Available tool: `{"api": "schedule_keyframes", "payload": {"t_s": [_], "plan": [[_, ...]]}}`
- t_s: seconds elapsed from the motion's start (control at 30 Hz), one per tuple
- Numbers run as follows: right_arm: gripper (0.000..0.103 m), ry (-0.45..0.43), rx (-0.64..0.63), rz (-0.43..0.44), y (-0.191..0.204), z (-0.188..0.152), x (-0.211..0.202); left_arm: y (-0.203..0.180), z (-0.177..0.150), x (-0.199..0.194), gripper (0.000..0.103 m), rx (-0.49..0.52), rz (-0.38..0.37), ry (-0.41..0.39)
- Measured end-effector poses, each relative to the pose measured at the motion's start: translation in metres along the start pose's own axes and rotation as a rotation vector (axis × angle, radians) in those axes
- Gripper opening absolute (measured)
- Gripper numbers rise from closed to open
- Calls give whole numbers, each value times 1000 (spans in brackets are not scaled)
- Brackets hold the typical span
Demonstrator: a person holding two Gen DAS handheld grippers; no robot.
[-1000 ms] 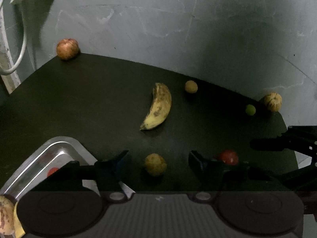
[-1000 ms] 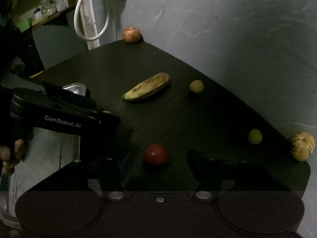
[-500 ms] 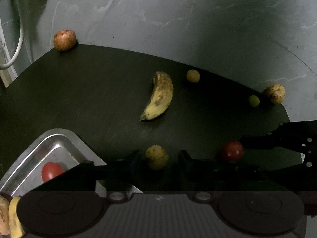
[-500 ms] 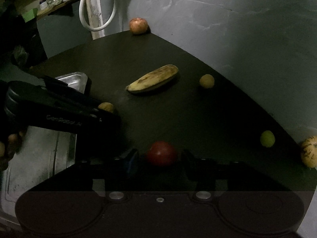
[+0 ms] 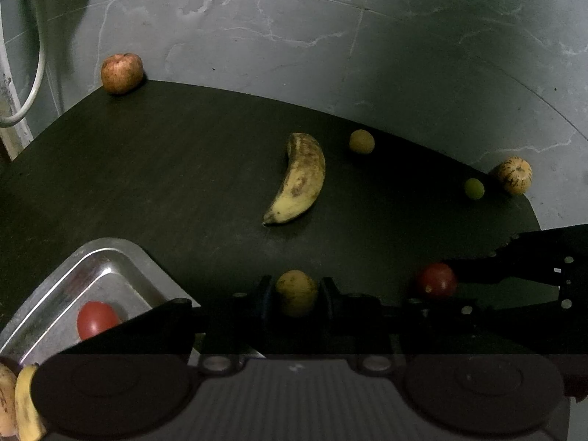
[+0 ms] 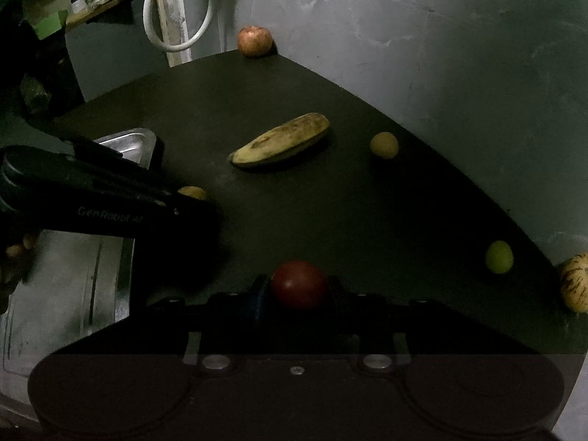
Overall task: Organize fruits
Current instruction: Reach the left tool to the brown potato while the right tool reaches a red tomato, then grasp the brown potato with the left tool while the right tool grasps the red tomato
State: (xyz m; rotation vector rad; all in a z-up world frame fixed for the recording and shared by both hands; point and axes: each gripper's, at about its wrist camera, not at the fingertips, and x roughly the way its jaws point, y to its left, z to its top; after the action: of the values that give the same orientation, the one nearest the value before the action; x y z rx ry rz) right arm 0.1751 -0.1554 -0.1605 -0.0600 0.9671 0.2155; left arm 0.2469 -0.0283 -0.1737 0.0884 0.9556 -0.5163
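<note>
In the left wrist view my left gripper (image 5: 296,296) is shut on a small yellow-brown round fruit (image 5: 296,286) that rests on the black table (image 5: 165,169). Both pads press its sides. My right gripper (image 6: 298,290) has a red tomato (image 6: 299,283) between its fingers. Its jaws are closing, and the pads touch the tomato's sides. That tomato (image 5: 436,280) also shows to the right in the left wrist view. A steel tray (image 5: 110,253) at the near left holds another red tomato (image 5: 96,319).
A spotted banana (image 5: 299,180) lies mid-table. An apple (image 5: 121,72) sits at the far left corner. A tan ball-shaped fruit (image 5: 362,141), a green one (image 5: 474,188) and a striped fruit (image 5: 514,174) lie along the wall edge. More bananas (image 5: 22,404) show at the bottom left.
Both grippers have closed from wide apart, the left onto the yellow-brown fruit and the right onto the red tomato. Neither hand has shifted much.
</note>
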Motion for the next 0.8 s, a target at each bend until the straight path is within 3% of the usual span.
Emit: {"api": "schedule_keyframes", "payload": {"t_s": [0.27, 0.8], "plan": [[34, -26, 34, 3, -2, 3, -14, 1, 3, -13, 28, -20, 9, -26], [34, -134, 59, 32, 0, 8, -79, -14, -8, -79, 28, -75, 58, -123]]}}
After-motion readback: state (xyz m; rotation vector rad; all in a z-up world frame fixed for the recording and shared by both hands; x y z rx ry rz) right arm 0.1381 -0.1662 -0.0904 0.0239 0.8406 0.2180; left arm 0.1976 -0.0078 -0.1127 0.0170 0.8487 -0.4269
